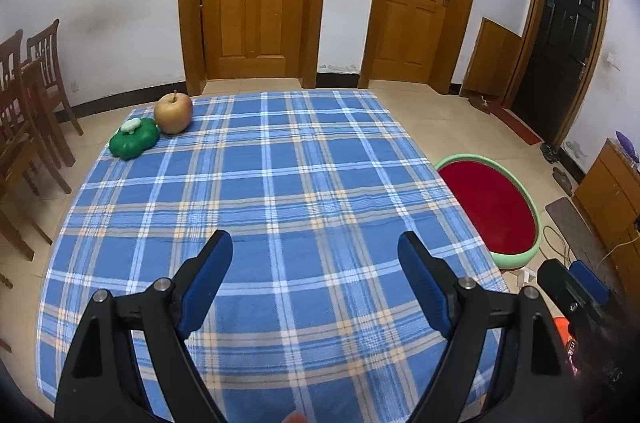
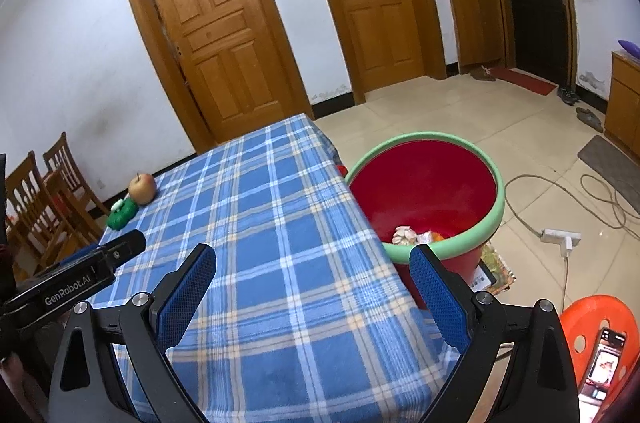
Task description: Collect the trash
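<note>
Now both jaws stand wide and empty: the left hand-held gripper [image 1: 316, 243] and the right hand-held gripper [image 2: 314, 257] hover over the checked table [image 1: 280, 183]. The trash [image 2: 416, 236] lies in the bottom of the red bin [image 2: 486, 223] beside the table: pale crumpled scraps with a bit of orange, probably light and soft, best pinched at a raised fold.
</note>
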Demonstrator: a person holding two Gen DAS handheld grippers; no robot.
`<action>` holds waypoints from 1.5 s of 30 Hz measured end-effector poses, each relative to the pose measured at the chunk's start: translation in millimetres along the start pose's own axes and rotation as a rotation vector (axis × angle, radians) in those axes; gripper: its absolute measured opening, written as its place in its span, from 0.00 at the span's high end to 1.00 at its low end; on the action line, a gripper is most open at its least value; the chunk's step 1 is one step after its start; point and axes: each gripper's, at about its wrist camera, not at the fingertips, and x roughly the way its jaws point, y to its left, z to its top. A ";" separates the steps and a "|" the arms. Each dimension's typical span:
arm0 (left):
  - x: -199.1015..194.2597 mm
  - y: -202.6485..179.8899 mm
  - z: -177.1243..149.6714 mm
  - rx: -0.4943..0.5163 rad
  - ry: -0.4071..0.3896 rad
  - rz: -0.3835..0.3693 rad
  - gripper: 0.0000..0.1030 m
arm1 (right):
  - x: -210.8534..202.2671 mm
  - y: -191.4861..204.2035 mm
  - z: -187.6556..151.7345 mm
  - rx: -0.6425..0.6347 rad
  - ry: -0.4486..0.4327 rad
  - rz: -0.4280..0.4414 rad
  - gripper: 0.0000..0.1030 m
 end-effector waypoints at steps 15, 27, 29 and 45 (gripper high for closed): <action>-6.4 11.0 -7.9 -0.019 -0.020 0.052 0.17 | 2.5 11.1 -8.8 -0.025 0.024 0.010 0.05; -6.2 10.6 -8.0 -0.020 -0.019 0.049 0.17 | 6.4 12.5 -11.0 -0.024 0.035 0.010 0.05; -6.1 10.7 -7.9 -0.020 -0.018 0.050 0.17 | 6.2 12.5 -11.2 -0.024 0.035 0.012 0.05; -6.1 10.1 -8.5 -0.020 -0.019 0.051 0.17 | 7.0 11.8 -11.4 -0.022 0.037 0.014 0.05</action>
